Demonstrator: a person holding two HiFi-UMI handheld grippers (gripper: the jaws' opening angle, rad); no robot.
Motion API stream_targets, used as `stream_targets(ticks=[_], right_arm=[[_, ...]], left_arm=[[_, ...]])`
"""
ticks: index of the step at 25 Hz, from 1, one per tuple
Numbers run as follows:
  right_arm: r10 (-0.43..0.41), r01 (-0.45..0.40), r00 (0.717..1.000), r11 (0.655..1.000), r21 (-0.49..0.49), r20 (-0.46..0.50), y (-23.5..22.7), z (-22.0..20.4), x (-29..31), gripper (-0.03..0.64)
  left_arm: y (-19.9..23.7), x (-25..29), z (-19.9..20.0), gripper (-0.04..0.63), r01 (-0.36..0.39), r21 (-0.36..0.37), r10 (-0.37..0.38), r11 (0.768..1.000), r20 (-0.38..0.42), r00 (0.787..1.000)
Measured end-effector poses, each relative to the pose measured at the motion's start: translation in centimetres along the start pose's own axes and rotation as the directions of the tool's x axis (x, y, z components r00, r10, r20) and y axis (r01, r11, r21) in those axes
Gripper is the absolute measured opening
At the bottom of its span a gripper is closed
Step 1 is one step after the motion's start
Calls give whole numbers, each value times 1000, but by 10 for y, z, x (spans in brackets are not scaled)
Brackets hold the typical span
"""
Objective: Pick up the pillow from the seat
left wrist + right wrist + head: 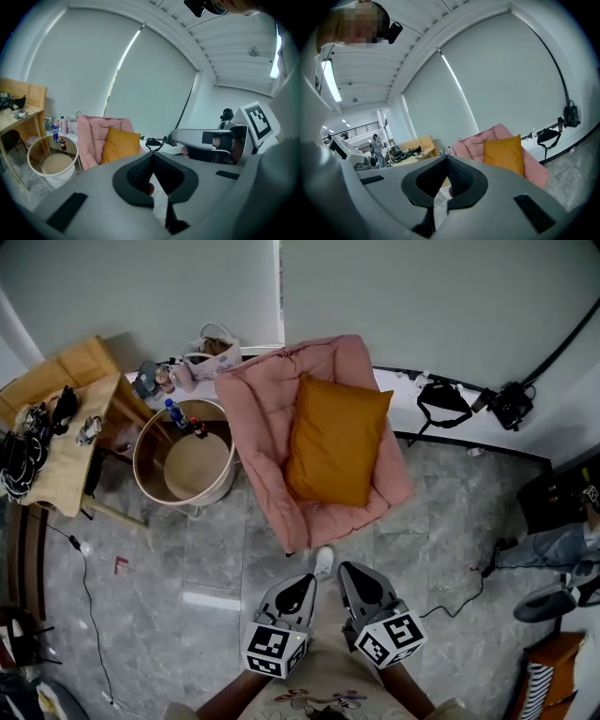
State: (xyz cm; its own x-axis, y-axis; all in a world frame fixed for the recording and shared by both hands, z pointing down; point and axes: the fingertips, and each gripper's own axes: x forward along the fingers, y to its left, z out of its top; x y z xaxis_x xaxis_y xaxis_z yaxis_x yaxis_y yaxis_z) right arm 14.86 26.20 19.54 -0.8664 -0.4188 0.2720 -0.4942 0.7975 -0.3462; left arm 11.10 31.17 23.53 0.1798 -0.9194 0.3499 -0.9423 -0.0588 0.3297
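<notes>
A mustard-yellow pillow leans upright against the back of a pink padded seat by the far wall. The left gripper view shows the pillow well ahead, and the right gripper view shows the pillow ahead too. My left gripper and right gripper hang side by side low in the head view, a good way short of the seat. Both are shut with nothing between the jaws.
A round tub-like side table with small bottles on its rim stands left of the seat. Further left is a wooden desk with cables. A black bag and camera gear lie on the ledge at right. A cable runs across the floor.
</notes>
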Motion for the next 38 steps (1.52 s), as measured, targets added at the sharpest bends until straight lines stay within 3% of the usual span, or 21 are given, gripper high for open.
stream_targets(ticks=[12, 18, 27, 38], right_arm=[[11, -11, 1000, 1000, 1, -29, -109, 64, 78, 20], [42, -42, 997, 999, 3, -58, -156, 81, 108, 20], [126, -129, 991, 990, -50, -49, -180, 107, 144, 20], [103, -106, 993, 992, -64, -51, -194, 110, 164, 20]], left_arm=[[28, 127, 58, 5, -21, 17, 22, 1000, -47, 999], [40, 166, 83, 5, -99, 19, 99, 995, -45, 994], [53, 186, 85, 5, -178, 22, 179, 984, -63, 982], [70, 211, 84, 5, -146, 50, 150, 988, -77, 986]])
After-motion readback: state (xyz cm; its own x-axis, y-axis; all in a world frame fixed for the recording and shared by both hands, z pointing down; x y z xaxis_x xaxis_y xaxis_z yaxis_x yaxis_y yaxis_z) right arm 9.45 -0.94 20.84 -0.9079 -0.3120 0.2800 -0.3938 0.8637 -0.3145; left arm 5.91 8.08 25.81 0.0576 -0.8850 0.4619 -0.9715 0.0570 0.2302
